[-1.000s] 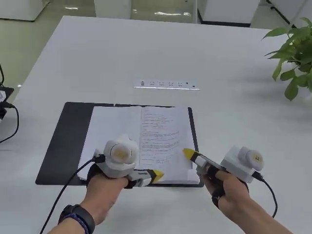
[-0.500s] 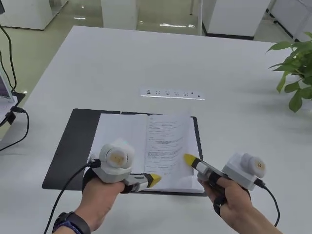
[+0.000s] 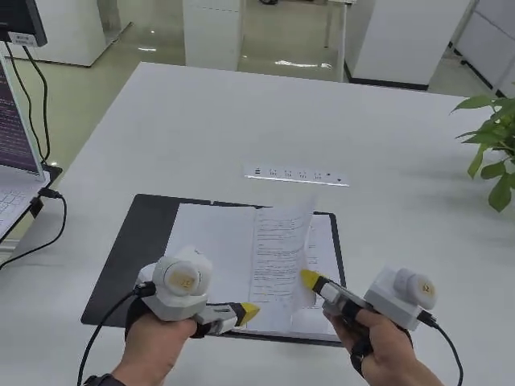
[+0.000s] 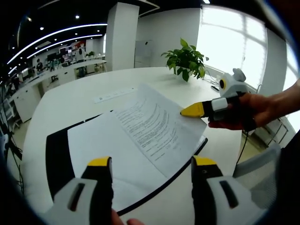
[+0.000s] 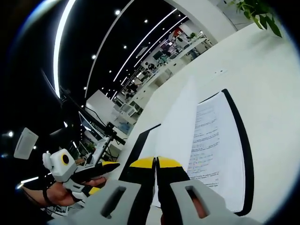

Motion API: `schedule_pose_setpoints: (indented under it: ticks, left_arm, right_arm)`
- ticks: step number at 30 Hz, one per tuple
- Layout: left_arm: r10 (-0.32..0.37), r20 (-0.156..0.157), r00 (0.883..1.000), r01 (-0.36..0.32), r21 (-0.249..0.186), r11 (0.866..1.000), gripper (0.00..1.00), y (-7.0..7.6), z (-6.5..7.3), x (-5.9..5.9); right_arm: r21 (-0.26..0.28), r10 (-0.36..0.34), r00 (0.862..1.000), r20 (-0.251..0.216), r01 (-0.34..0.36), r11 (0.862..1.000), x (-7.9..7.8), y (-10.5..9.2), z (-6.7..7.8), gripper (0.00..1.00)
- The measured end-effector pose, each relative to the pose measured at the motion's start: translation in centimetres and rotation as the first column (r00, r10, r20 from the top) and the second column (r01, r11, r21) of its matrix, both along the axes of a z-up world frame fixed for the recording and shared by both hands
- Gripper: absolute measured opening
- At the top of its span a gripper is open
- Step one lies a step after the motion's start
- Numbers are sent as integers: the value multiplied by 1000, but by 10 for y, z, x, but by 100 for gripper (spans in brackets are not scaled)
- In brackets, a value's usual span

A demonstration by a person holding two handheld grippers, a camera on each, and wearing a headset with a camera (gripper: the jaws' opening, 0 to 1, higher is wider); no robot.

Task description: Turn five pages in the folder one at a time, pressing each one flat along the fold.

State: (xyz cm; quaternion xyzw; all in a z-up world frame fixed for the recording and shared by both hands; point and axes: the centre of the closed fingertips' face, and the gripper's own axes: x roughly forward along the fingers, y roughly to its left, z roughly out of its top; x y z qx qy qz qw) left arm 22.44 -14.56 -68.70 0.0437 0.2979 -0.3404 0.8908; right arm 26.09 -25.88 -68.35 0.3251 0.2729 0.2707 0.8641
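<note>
A black folder [image 3: 133, 249] lies open on the white table, white printed pages on both sides. One printed page [image 3: 282, 245] stands lifted from the right stack, curling up toward the fold. My right gripper [image 3: 310, 280] is shut on that page's lower right edge; in the right gripper view its jaws [image 5: 155, 164] pinch the sheet [image 5: 180, 122] edge-on. My left gripper [image 3: 245, 312] hovers open at the folder's front edge, near the fold. In the left gripper view its jaws [image 4: 152, 164] stand wide apart over the left-hand page [image 4: 101, 145], the lifted page [image 4: 154, 129] ahead.
A flush power strip [image 3: 296, 174] sits in the table behind the folder. A potted plant [image 3: 492, 153] stands at the right edge. A laptop [image 3: 12, 137] and cables [image 3: 40, 233] are at the left edge. The left gripper's cable [image 3: 100, 338] trails toward me.
The right gripper has raised the page from nearly flat to standing up off the right stack. The left gripper has stayed at the folder's front edge. The head camera has tilted.
</note>
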Motion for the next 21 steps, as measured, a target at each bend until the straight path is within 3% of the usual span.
schedule_pose_setpoints:
  ticks: [11,21]
  left_arm:
    - [22,4,1000,-23,6,1000,68,20,1,-5]
    - [76,22,997,-76,14,997,68,62,6,-1]
  right_arm:
    - [8,76,997,23,-76,997,5,42,10,0]
    - [24,150,988,36,-151,988,6,88,16,0]
